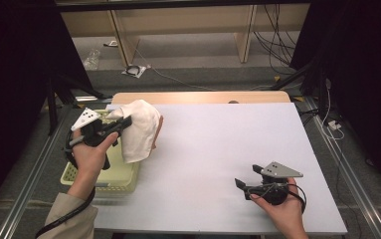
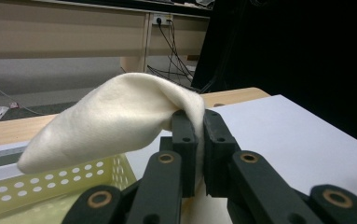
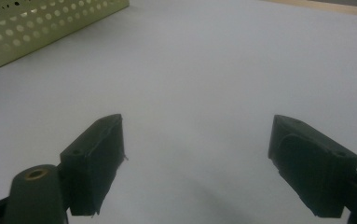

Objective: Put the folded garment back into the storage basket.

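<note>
A cream cloth [image 1: 139,130] hangs in the air over the right side of a pale yellow perforated basket [image 1: 80,175] at the table's left. My left gripper [image 1: 125,123] is shut on its upper edge; in the left gripper view the cloth [image 2: 115,112] drapes up and leftward from between the closed jaws of that gripper [image 2: 199,122]. My right gripper [image 1: 241,185] rests low over the white table near the front right, its jaws wide apart with nothing between them. The right gripper view has the same gripper [image 3: 197,140] above bare table.
The white tabletop [image 1: 218,144] lies between the two hands. The basket's wall [image 3: 36,28] stands at the far left in the right gripper view. Beyond the table's wooden back edge are shelving legs, cables and black curtains on both sides.
</note>
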{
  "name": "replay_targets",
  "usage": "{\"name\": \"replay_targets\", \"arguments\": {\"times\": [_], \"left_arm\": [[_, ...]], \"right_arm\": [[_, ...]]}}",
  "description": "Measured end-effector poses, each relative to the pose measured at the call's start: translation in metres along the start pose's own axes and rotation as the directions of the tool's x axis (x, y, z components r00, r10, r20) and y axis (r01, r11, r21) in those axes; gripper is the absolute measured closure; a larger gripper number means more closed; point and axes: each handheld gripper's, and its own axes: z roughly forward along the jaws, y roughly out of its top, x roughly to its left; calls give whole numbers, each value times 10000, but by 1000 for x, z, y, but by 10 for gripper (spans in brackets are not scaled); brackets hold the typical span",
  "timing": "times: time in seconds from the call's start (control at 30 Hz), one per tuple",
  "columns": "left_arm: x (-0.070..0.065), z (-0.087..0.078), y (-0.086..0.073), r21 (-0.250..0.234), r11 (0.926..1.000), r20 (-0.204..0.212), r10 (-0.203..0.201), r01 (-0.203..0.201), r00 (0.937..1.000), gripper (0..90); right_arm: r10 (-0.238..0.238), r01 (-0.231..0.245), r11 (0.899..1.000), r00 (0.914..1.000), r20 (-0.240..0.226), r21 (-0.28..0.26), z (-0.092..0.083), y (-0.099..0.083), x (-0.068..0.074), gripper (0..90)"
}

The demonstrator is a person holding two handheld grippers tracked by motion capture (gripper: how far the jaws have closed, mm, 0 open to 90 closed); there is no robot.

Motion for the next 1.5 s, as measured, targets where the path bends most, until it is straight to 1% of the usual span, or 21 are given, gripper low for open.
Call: {"name": "replay_targets", "arguments": {"times": [1.07, 1.5], "left_arm": [[7, -5, 3, -94, 9998, -132, -148, 147, 9998, 844], [9, -6, 3, -288, 9995, -324, -109, 100, 9994, 844]], "right_arm": [[0, 0, 10000, 10000, 6, 24, 0, 0, 0, 195], [27, -27, 10000, 10000, -21, 0, 0, 0, 0, 194]]}}
